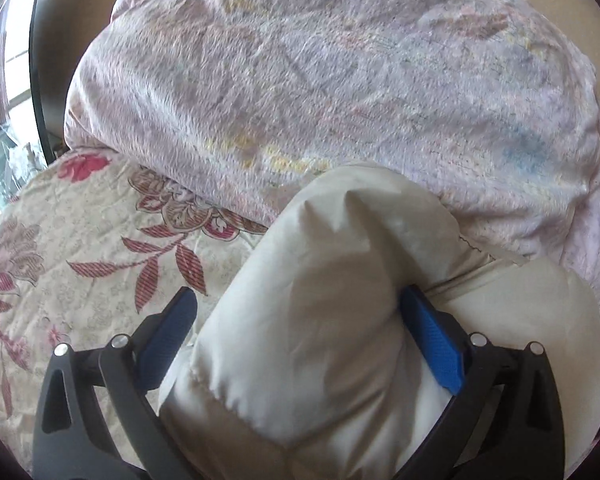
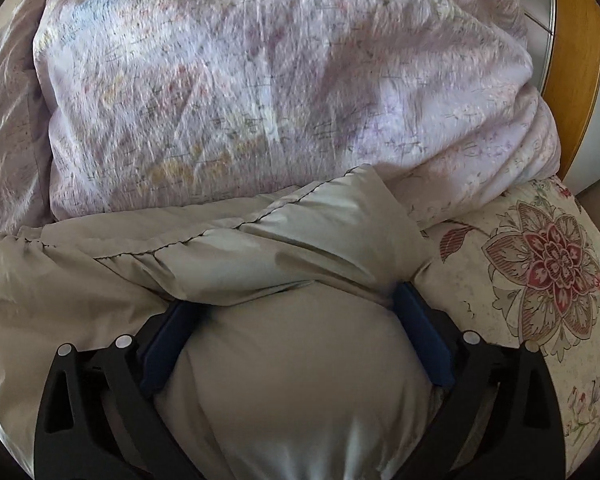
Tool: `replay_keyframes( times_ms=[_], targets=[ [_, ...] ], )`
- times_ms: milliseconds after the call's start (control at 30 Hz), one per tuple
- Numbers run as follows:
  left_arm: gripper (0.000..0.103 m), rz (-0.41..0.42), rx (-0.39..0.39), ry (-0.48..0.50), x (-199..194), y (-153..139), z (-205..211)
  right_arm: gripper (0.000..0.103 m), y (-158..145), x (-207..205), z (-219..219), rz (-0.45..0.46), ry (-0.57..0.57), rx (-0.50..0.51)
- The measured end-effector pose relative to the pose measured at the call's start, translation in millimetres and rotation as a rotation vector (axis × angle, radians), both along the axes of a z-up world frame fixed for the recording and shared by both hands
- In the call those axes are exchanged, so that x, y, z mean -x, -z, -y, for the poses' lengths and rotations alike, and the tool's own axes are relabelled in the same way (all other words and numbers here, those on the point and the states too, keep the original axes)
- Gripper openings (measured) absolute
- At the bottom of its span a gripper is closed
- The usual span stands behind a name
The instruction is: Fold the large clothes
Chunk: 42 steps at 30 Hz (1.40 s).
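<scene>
Beyond both sets of fingertips, filling the far field: a big folded lilac floral quilt (image 1: 320, 80), heaped on a cream bedspread (image 1: 80, 248) printed with red flowers. Probably parked there to leave the near part of the bed free as a folding surface.

Nearer, reaching from the fingertips back toward each camera: the task's garment, a puffy cream quilted jacket (image 2: 228, 248), lying on the bedspread up against the quilt's near edge, stitched seams running across ahead of the right fingertips.

Left gripper (image 1: 300, 320): spread wide, a thick padded bulge of jacket between the blue pads, right-hand pad against the fabric, left-hand pad apparently just clear; whether truly clamped, cannot tell.

Right gripper (image 2: 296, 312): spread about as wide as possible, jacket bulk swelling between and over the pads; straddling rather than pinching, by the look. Likely wide stance needed for such thick padding.

No brand, label or readable writing anywhere.
</scene>
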<state>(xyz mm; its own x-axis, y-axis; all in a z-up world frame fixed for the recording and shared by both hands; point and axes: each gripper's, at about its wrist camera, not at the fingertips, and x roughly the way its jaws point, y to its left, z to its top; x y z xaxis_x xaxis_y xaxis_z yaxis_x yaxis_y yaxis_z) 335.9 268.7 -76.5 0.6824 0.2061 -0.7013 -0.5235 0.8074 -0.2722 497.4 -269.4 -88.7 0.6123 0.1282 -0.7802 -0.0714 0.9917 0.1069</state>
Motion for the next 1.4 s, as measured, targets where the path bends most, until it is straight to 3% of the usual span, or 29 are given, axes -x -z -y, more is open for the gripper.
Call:
replay_keyframes(
  times_ms=[100, 433, 567, 667, 767, 900, 967, 1067, 1167, 1233, 1400],
  targets=[
    [0.101, 0.004, 0.06, 0.0, 0, 6, -10, 0.099, 5, -5, 2, -0.011, 0.0, 0.007],
    [0.101, -0.101, 0.024, -0.016, -21, 16, -9, 0.102, 24, -16, -28, -0.032, 0.017, 0.172],
    [0.101, -0.107, 0.034, -0.025, -25, 20, -6, 0.102, 22, -12, -35, -0.026, 0.027, 0.166],
    [0.101, -0.069, 0.057, -0.049, -12, 12, -11, 0.101, 0, 7, -8, 0.02, 0.084, 0.037],
    [0.1, 0.074, 0.163, -0.048, 40, -6, -24, 0.101, -28, 48, 44, 0.087, 0.221, -0.172],
    [0.1, 0.204, 0.315, -0.034, 124, -21, -46, 0.101, -44, 101, 107, 0.019, 0.321, -0.356],
    [0.1, 0.223, 0.361, -0.039, 160, -25, -45, 0.099, -43, 132, 120, -0.024, 0.335, -0.411],
    [0.1, 0.245, 0.464, -0.043, 203, -13, -33, 0.094, -30, 168, 124, -0.083, 0.304, -0.531],
    [0.099, 0.233, 0.576, -0.032, 220, 12, -7, 0.084, -6, 182, 108, -0.187, 0.264, -0.644],
    [0.099, 0.219, 0.644, -0.018, 216, 25, 12, 0.074, -2, 185, 95, -0.237, 0.254, -0.67],
    [0.094, 0.234, 0.698, -0.006, 206, 38, 41, 0.072, 6, 188, 78, -0.264, 0.256, -0.68]
  ],
)
